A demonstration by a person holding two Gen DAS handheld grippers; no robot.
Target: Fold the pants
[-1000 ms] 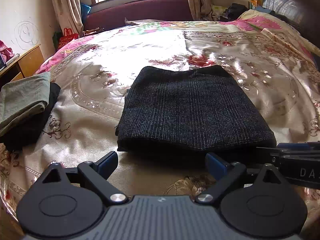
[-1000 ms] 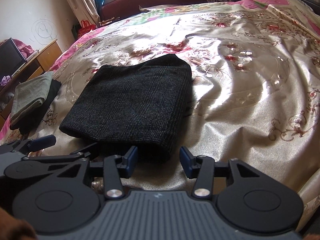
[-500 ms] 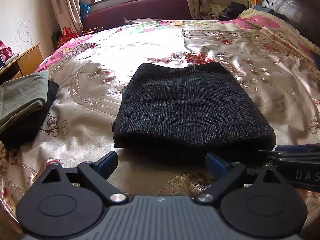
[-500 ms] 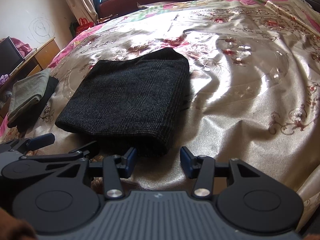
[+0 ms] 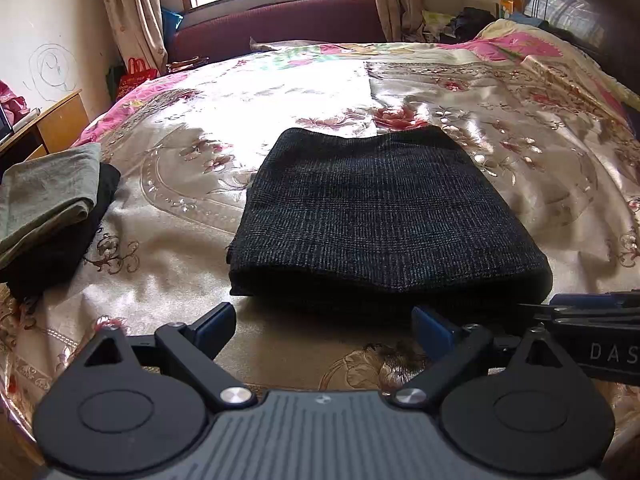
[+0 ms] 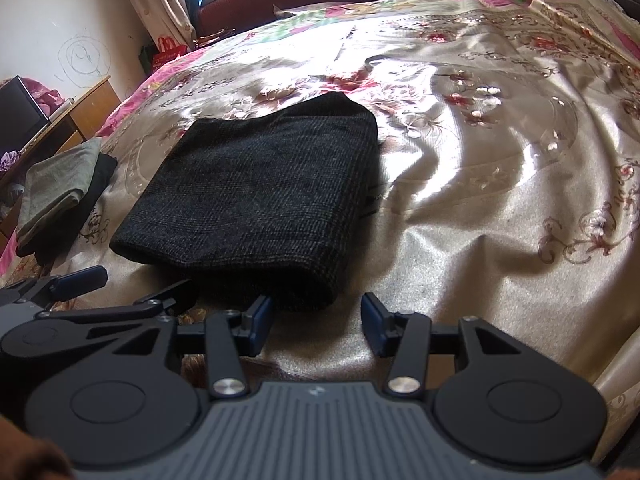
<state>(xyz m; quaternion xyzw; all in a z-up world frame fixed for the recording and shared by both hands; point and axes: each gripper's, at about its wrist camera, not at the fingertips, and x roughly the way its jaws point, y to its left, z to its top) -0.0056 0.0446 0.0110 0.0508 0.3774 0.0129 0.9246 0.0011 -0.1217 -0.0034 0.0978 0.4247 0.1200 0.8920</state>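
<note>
Fingers (image 5: 216,324) of the left gripper (image 5: 324,326) stand wide apart and hold nothing, poised just short of the near edge of the folded pants (image 5: 380,208); the right gripper (image 6: 316,320) hovers with its fingers (image 6: 260,318) parted too, the pants' near right corner just ahead of the gap and nothing pinched. The dark checked pants lie as a thick, squared bundle in the middle of the bed (image 5: 540,152), toward its near edge, on a glossy floral bedspread. The fold looks finished or nearly so. The risk from here, it seems, is a nudge: a fingertip catching the bulky near fold could drag the layers askew, and the slick satin cover would let the whole bundle slide. Count: one pair of pants being folded, two grippers, and one stack of clothes (image 5: 48,208) at the bed's left edge, a grey-green piece over a black one.
</note>
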